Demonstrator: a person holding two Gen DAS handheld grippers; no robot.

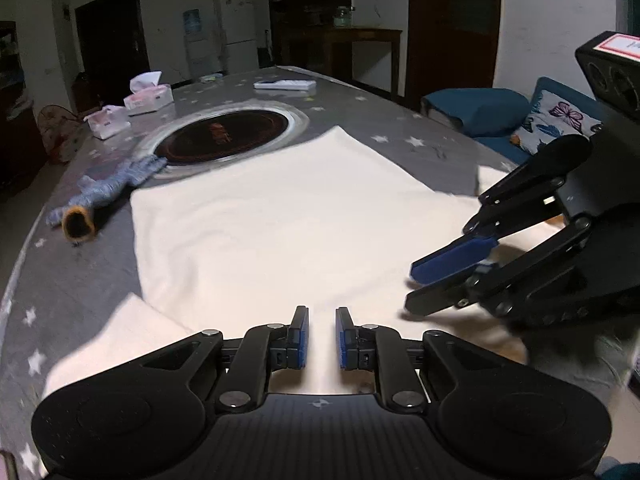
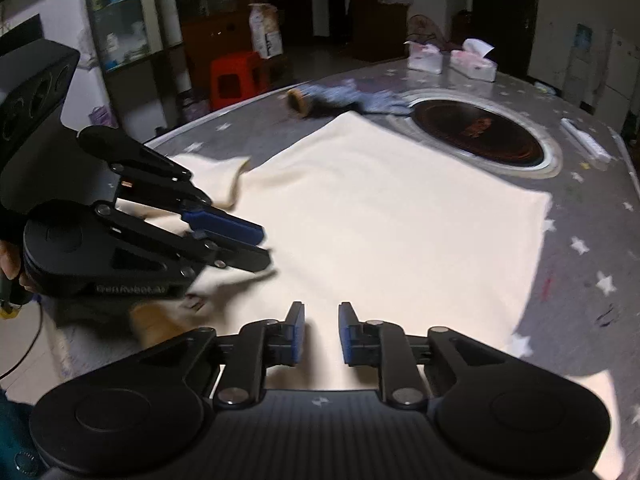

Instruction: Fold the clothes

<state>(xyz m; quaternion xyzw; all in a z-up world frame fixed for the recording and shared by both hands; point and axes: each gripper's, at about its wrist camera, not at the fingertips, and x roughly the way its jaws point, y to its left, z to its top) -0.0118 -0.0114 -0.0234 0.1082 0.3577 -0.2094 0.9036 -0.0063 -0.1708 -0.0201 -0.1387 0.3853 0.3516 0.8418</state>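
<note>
The shirt [image 1: 280, 232], cream and plain, lies spread flat on the table [image 1: 380, 120], its body smooth and its far hem just short of the round inset plate [image 1: 224, 136]. One sleeve [image 2: 212, 172] shows at the left edge in the right wrist view, partly turned over on itself; another flap of cream cloth [image 1: 116, 340] reaches toward the near table edge. Laid open this way, the cloth gives you straight edges to fold along. Whether it is spread for a fold to come or has been flattened between folds, the views do not settle.

Your left gripper [image 1: 322, 336] sits low over the near part of the shirt, its jaws parted by a narrow gap with bare cloth showing between them and nothing pinched. Your right gripper [image 2: 322, 334] is likewise parted and empty, also over the near cloth. Both point across the shirt and stand close together, so either can reach the near edge.

Beyond the shirt lies a blue knitted piece [image 1: 108, 192] with a dark furred cuff, touching the plate rim and clear of the shirt. Tissue packs [image 1: 148, 96] and a remote [image 1: 284, 85] sit well apart at the far side, out of the folding area.
</note>
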